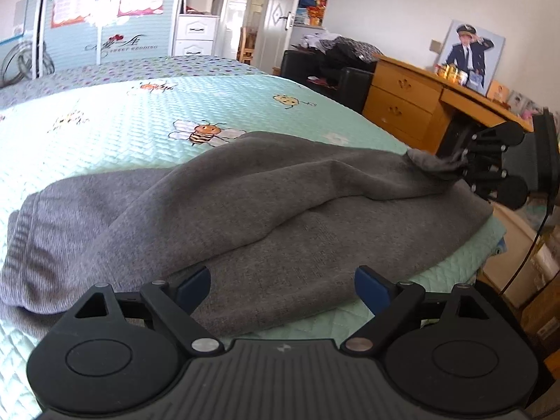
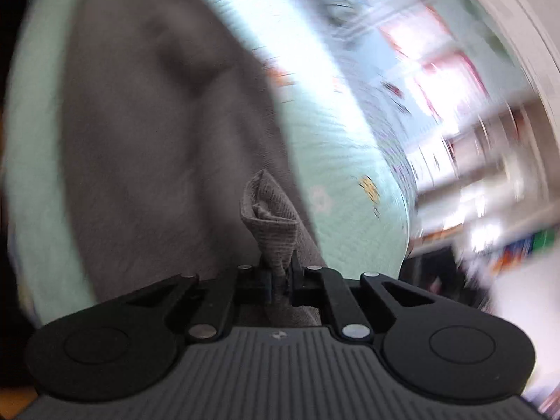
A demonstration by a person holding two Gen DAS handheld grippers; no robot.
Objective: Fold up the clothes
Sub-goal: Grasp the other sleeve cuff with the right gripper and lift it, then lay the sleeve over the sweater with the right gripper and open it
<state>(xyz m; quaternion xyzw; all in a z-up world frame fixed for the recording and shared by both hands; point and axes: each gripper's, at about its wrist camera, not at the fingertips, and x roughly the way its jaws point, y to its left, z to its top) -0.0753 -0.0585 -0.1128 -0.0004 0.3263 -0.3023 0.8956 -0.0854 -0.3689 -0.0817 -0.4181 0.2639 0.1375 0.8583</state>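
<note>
A grey knitted fleece garment [image 1: 224, 210] lies on the mint quilted bedspread [image 1: 105, 133]. The left gripper [image 1: 282, 288] hovers with fingers apart at six o'clock; the right gripper [image 2: 280, 280], at three o'clock, pinches the garment's ribbed cuff [image 2: 271, 217].
</note>
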